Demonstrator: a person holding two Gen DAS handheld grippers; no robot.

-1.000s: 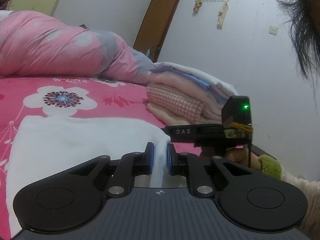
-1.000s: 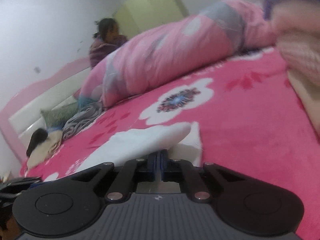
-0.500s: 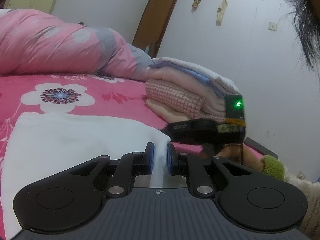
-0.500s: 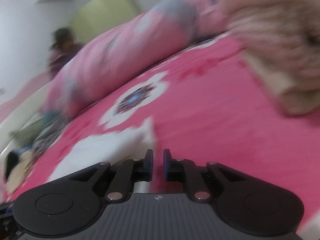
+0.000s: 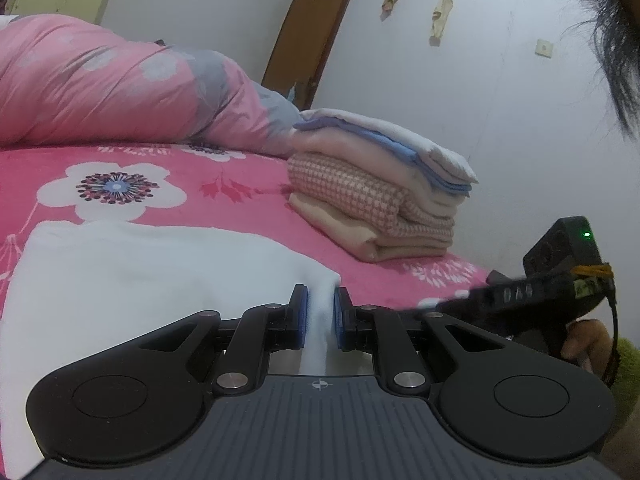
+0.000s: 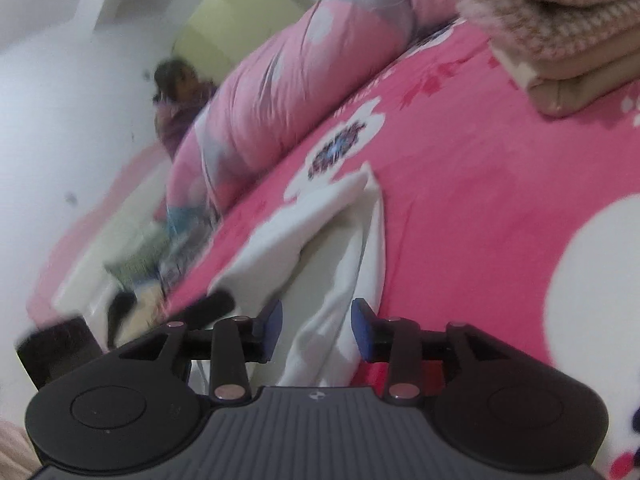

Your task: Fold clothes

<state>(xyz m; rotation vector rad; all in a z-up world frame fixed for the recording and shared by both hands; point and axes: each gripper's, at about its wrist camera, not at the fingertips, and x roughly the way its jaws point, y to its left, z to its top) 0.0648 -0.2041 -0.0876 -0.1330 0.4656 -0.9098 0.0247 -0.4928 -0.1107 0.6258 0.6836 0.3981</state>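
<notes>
Item: flat white cloth garment [image 5: 152,264] on pink floral bed [image 5: 248,184], mid-fold. My left tool [image 5: 319,316] pinches its edge; my right tool [image 6: 317,328] is opening, cloth loose between. Next, I'd regrip.

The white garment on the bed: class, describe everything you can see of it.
The white garment is plain, soft-looking cloth, lying mostly flat on the pink flowered bedspread. Its near edge is bunched into a ridge pinched by the left gripper. In the right wrist view a wrinkled fold lies between the right gripper's opening jaws, whose pads do not press it. The folded stack stands apart from it.
</notes>
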